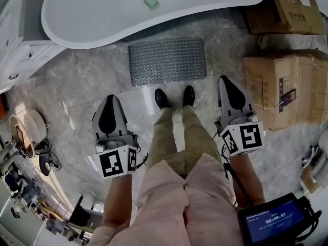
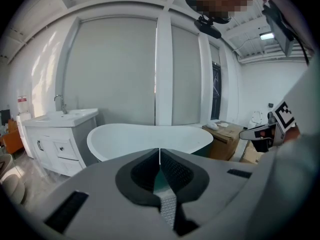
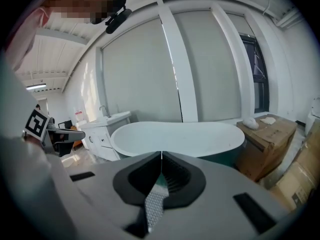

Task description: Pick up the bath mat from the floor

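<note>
The grey textured bath mat [image 1: 166,60] lies flat on the marble floor beside the white bathtub [image 1: 154,9], just ahead of the person's black shoes [image 1: 162,97]. My left gripper [image 1: 110,99] hangs to the left of the legs, short of the mat's near left corner, shut with nothing in it. On the other side of the legs my right gripper [image 1: 224,80] is beside the mat's near right corner, also shut and empty. In the left gripper view [image 2: 159,156] and the right gripper view [image 3: 161,159] the jaws meet, pointing toward the tub [image 2: 150,136] [image 3: 180,136]. The mat is hidden in both.
Cardboard boxes [image 1: 279,88] stand at the right, close to my right gripper. A white vanity cabinet [image 1: 15,50] [image 2: 62,131] stands at the left. Round fixtures and clutter [image 1: 28,129] sit at the lower left. A tablet [image 1: 271,222] hangs at the person's right hip.
</note>
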{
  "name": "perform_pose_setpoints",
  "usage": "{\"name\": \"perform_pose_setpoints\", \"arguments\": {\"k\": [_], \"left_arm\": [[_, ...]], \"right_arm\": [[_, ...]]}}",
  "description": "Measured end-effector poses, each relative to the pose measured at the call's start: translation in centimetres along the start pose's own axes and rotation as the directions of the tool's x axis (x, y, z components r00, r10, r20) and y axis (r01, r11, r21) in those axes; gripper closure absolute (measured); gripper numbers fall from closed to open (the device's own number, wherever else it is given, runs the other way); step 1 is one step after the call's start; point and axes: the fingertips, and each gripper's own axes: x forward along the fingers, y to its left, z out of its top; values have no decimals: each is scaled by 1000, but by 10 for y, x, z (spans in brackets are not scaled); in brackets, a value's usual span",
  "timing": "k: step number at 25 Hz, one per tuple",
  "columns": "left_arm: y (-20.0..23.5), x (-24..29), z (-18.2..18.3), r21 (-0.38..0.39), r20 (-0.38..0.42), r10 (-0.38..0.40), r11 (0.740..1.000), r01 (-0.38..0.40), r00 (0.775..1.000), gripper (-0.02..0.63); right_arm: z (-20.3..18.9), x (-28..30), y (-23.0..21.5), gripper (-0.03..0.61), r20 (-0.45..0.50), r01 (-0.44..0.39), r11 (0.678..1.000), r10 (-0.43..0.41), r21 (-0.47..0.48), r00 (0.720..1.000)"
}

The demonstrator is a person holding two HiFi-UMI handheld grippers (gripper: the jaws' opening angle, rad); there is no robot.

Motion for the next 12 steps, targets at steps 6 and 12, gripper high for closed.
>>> {"name": "perform_pose_setpoints", "arguments": {"k": [6,12], "left_arm": [[8,0,-49,-19,-75,9,1000,-10,997,586],[17,1,-91,-33,-131,28,999,-32,991,586]], "right_arm": [[-54,5,0,560,-77,9,999,-7,33,997],[-84,13,-6,560,-105,25,999,-21,40,994]]}}
